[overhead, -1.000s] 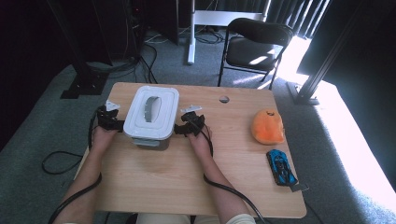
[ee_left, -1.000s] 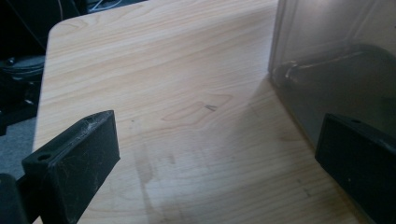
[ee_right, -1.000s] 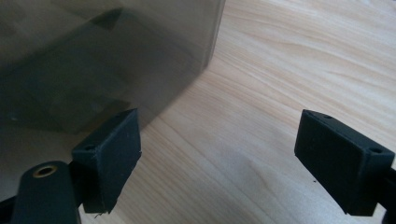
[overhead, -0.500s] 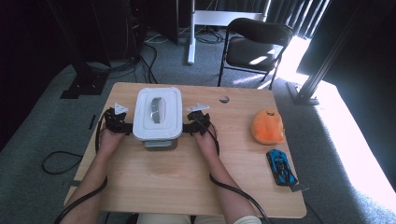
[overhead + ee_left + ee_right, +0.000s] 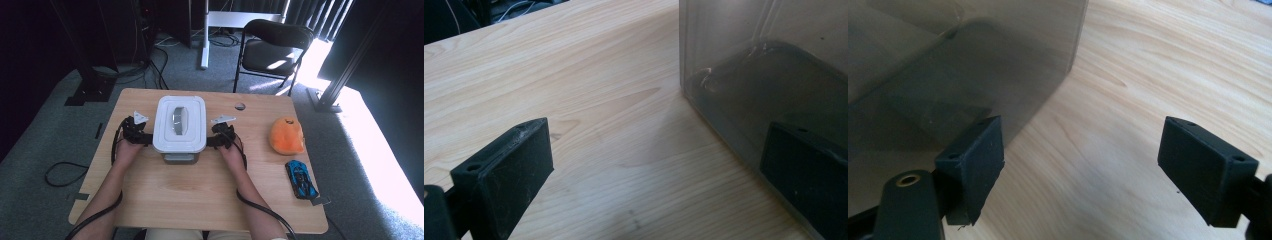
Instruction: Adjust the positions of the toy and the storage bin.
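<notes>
- The high view is showing a rectangular container [image 5: 179,131] with a white lid and rounded corners, standing on the far left-of-centre part of the wooden table [image 5: 200,200]; a clear oblong window is sitting in the middle of the lid.
- In that view the left gripper [image 5: 141,137] is sitting just beside the container's left side and the right gripper [image 5: 214,139] just beside its right side, a hand behind each.
- The left gripper view is revealing what the lid hides from above: the container's wall [image 5: 769,75] is smoky, translucent grey plastic, smooth and slightly glossy, with a straight vertical corner edge.
- There the left gripper's black, blocky jaws are standing wide apart, one over bare wood, the other close against the container's wall; nothing is being gripped.
- The right gripper view is showing the same tinted wall [image 5: 963,55], with the right gripper's [image 5: 1078,170] jaws spread open, having just been closing slightly, pale grained tabletop between them.
- The high view is also showing an orange rounded object [image 5: 286,135] and a blue toy car [image 5: 300,179] lying near the table's right edge, well apart from the container.
</notes>
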